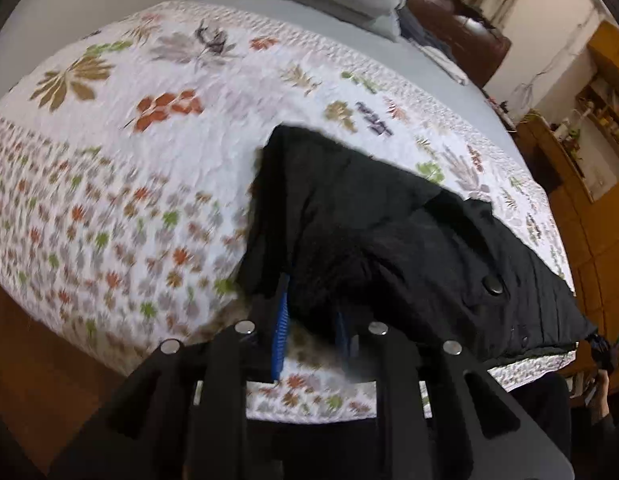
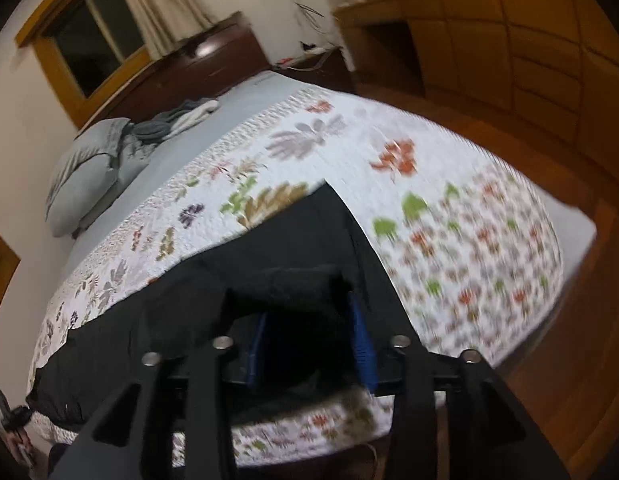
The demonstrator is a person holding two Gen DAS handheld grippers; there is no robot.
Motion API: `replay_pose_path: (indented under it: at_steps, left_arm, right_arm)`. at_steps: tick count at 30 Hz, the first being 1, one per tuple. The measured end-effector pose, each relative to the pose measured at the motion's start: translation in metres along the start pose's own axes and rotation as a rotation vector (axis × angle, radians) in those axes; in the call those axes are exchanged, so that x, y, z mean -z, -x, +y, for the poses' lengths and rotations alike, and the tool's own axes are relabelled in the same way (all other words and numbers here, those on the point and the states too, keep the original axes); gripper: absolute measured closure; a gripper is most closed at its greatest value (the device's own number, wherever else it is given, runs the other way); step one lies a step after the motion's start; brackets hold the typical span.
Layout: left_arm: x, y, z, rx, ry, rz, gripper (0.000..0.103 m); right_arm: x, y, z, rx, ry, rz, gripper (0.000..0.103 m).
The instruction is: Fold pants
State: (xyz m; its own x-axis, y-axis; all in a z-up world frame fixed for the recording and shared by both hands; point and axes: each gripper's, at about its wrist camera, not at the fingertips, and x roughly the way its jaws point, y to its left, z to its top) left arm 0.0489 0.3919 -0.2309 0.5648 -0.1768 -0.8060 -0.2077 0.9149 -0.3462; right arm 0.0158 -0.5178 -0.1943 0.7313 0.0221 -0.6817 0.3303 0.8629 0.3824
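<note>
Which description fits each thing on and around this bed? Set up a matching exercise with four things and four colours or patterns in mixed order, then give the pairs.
Things
1. pants
2. quilt
3. pillow
4. gripper pads

Descriptions
A. blue, ribbed
B. white with a leaf print
C. black
D. pale grey

Pairs: 1-C, 2-B, 3-D, 4-A

I see black pants (image 2: 269, 264) spread along the near edge of the floral quilt (image 2: 389, 160) | my right gripper (image 2: 309, 340) parted, dark cloth between its blue pads (image 2: 361, 340) | grey pillow (image 2: 89, 168) at far-left corner
</note>
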Motion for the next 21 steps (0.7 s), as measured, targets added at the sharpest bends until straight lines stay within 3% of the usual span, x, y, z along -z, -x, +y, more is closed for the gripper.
replay_pose_path:
  at_steps: [5,7,9,14,18,21]
  left_arm:
    - [0.010,0.006,0.006,-0.033,0.000,0.017,0.079]
    - [0.013,0.010,0.006,-0.052,-0.001,0.014,0.064]
    - [0.016,0.014,0.008,-0.064,0.018,0.004,0.055]
    - [0.021,0.027,0.016,-0.105,0.076,-0.023,0.045]
    - [0.028,0.049,0.023,-0.087,0.164,-0.082,0.040]
    - [0.033,0.063,0.022,-0.028,0.229,-0.121,0.032]
  right_arm:
    - [0.009,0.004,-0.017,-0.022,-0.091,0.020,0.055]
    - [0.011,0.004,-0.025,-0.053,-0.160,0.041,0.046]
    - [0.014,0.004,-0.037,-0.090,-0.250,0.060,0.043]
    - [0.025,0.003,-0.059,-0.218,-0.456,0.087,0.043]
    - [0.032,0.005,-0.064,-0.298,-0.531,0.084,0.043]
    - [0.035,0.009,-0.062,-0.358,-0.571,0.065,0.037]
